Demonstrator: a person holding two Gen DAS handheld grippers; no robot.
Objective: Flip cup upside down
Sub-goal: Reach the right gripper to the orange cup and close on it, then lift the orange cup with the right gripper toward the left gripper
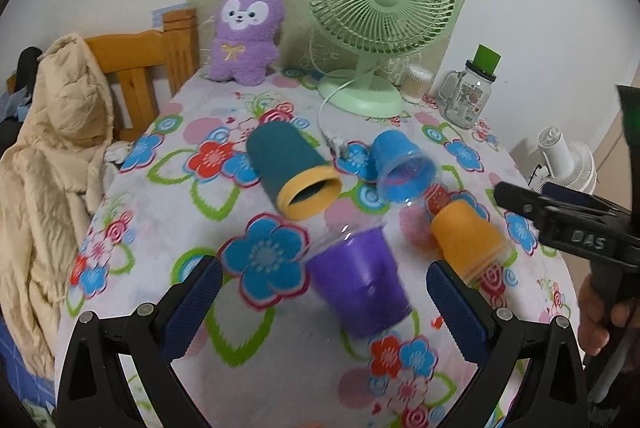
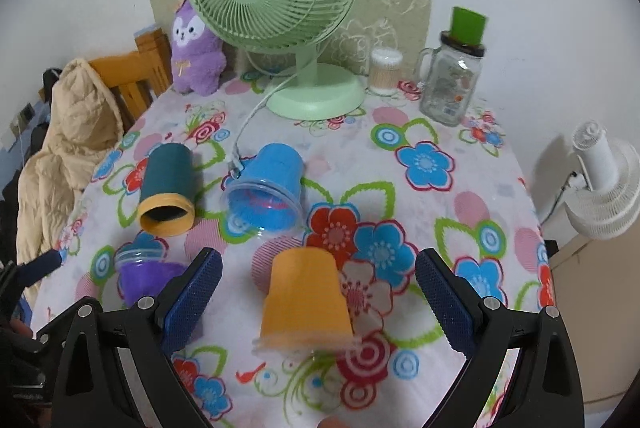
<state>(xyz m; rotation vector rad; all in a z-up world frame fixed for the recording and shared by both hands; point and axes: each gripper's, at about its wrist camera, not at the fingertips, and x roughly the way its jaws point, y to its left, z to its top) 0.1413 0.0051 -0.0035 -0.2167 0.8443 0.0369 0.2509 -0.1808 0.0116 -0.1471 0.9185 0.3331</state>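
Observation:
Several cups lie on the floral tablecloth. A purple cup (image 1: 360, 284) lies on its side, blurred, between the fingers of my open left gripper (image 1: 324, 292), touching neither; it shows at the left in the right wrist view (image 2: 148, 276). An orange cup (image 2: 306, 302) stands tilted with its mouth down between the fingers of my open right gripper (image 2: 318, 288), also blurred; the left wrist view shows it too (image 1: 468, 240). A teal cup with a yellow rim (image 1: 292, 168) and a blue cup (image 1: 402, 168) lie on their sides further back.
A green desk fan (image 1: 376, 12) with its white cord, a purple plush toy (image 1: 244, 32), a glass jar mug (image 1: 468, 96) and a cotton-swab tub (image 2: 385, 70) stand at the back. A wooden chair with a beige jacket (image 1: 52, 156) is at the left, a white fan (image 2: 604, 184) at the right.

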